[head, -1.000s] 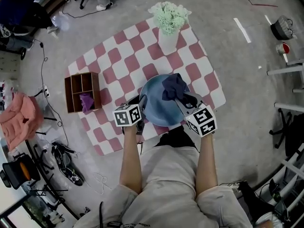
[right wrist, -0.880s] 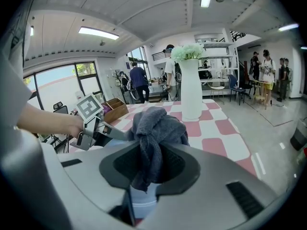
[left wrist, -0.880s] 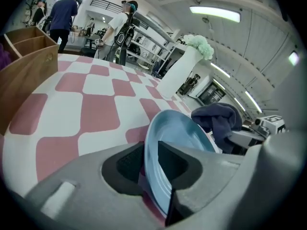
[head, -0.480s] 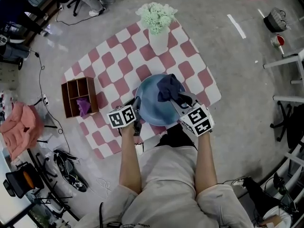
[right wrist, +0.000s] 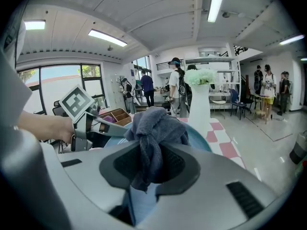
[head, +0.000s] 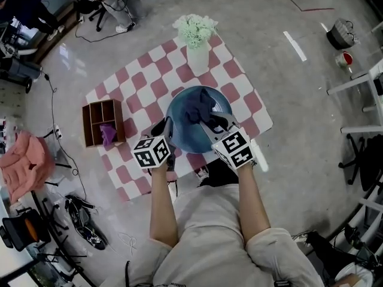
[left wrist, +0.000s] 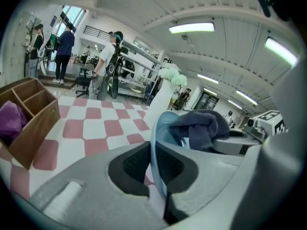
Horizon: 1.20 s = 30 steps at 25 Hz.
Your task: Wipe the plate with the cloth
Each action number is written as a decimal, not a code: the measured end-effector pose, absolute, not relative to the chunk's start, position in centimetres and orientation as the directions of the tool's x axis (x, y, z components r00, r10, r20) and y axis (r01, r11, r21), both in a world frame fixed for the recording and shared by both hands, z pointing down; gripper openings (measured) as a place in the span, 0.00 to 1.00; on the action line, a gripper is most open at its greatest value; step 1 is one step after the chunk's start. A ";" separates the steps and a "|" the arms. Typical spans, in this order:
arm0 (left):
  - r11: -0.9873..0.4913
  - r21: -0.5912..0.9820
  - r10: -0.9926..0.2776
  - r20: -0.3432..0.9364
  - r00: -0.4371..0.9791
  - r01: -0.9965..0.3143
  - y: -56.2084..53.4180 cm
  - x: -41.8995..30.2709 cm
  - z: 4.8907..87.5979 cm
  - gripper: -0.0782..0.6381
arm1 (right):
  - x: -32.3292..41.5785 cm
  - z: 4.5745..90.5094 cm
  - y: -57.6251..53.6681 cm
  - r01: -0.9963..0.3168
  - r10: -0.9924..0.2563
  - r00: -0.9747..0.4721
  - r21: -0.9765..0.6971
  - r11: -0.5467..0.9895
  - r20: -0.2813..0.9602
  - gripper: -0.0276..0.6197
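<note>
In the head view, the left gripper is holding the blue plate by its near-left rim, over the checked mat. The right gripper is pressing the dark blue cloth on the plate's face, just ahead of its jaws.

In the left gripper view, the jaws are pinching the thin plate rim, which is standing on edge between them. The cloth is lying beyond, to the right.

In the right gripper view, the jaws are clamping a fold of the cloth, with the plate directly behind it.

The wiping step seems to be under way. The next move probably calls for dragging the cloth across the rest of the face, with the left gripper steadying the plate.
</note>
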State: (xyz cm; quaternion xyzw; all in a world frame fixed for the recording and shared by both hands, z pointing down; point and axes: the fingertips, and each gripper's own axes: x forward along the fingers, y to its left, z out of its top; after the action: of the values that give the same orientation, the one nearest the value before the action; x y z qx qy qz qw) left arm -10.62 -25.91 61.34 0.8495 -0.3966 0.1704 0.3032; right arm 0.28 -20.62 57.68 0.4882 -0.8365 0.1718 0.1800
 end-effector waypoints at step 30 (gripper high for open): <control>-0.622 0.175 -0.671 0.385 0.634 -0.764 -21.9 -11.8 52.4 0.15 | -3.6 52.9 -22.8 -0.897 -0.827 -0.340 0.109 0.428 0.447 0.20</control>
State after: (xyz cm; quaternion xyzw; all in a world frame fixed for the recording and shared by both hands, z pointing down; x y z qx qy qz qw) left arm -11.84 -21.91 52.41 0.8891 -0.4033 0.1425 0.1628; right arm -3.62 -22.76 52.93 0.5292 -0.8148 0.0784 0.2234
